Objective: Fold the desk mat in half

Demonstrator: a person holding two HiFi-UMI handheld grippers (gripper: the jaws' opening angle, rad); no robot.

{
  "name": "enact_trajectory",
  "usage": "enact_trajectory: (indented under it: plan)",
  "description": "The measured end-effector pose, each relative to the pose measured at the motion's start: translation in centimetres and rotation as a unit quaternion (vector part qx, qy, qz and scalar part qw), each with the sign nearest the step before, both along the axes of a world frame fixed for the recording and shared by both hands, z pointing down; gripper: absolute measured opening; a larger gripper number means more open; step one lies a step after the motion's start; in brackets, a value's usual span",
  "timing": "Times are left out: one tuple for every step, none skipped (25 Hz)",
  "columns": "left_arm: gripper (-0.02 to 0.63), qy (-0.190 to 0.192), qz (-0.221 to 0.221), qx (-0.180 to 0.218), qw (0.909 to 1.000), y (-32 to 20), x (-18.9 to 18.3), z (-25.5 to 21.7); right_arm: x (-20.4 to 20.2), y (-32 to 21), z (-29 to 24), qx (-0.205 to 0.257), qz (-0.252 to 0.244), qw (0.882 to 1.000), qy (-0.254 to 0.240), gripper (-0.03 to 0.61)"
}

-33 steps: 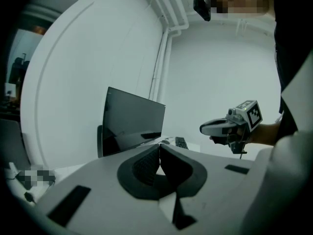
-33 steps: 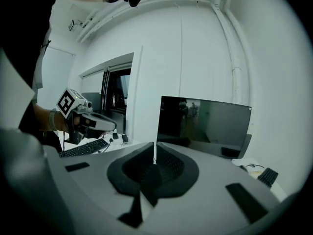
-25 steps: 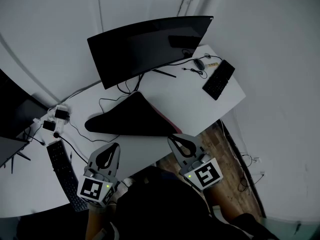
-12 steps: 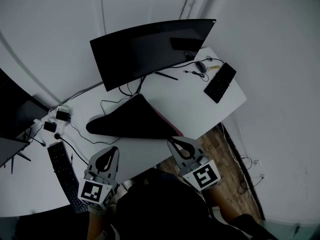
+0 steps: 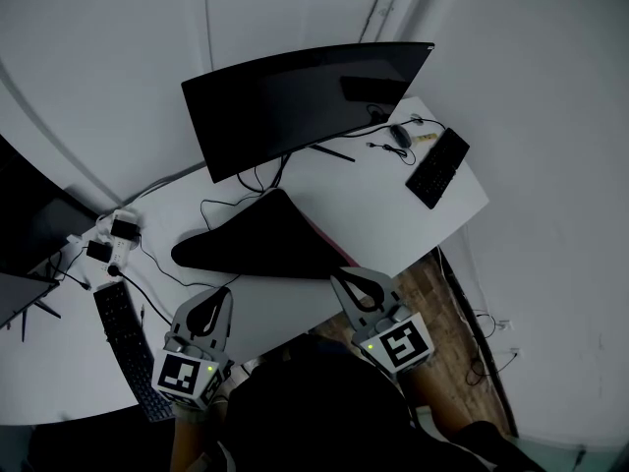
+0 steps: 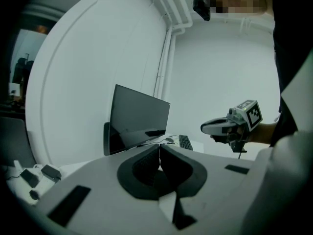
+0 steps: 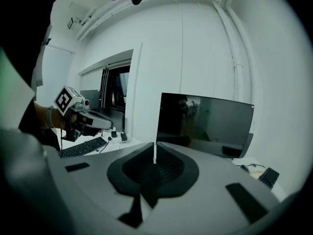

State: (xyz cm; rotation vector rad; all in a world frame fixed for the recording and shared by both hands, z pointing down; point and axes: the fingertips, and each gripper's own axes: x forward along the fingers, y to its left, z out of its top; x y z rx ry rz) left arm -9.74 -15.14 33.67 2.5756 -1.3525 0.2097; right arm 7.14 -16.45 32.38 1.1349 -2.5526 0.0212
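Observation:
The desk mat (image 5: 260,244) lies on the white desk (image 5: 364,200) doubled over, black side up, with a pink strip of its underside showing along its right edge. Both grippers hang near the person's body, off the desk's front edge and apart from the mat. My left gripper (image 5: 221,291) is shut with nothing in it; in its own view the jaws (image 6: 159,153) meet. My right gripper (image 5: 339,274) is also shut and empty, its jaws (image 7: 155,153) closed together. Each gripper shows in the other's view: the right gripper (image 6: 215,127) and the left gripper (image 7: 105,124). Neither gripper view shows the mat.
A curved black monitor (image 5: 295,96) stands behind the mat, cables trailing under it. A black keyboard (image 5: 437,168) and a mouse (image 5: 395,131) lie at the desk's right end. Another keyboard (image 5: 123,337), adapters (image 5: 113,234) and a second screen (image 5: 25,224) are at the left.
The left gripper has drawn back slightly toward the person. The right gripper and the mat hold their places, and both grippers stay shut.

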Motion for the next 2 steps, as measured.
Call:
enact_trajectory:
  plan:
    - [0.009, 0.000, -0.001, -0.001, 1.0000, -0.25, -0.10, 0.05, 0.02, -0.28, 0.07, -0.001, 0.000, 1.000, 0.001, 0.026]
    - [0.009, -0.001, -0.003, -0.002, 1.0000, -0.50, -0.19, 0.09, 0.05, -0.56, 0.14, -0.001, 0.000, 1.000, 0.001, 0.026]
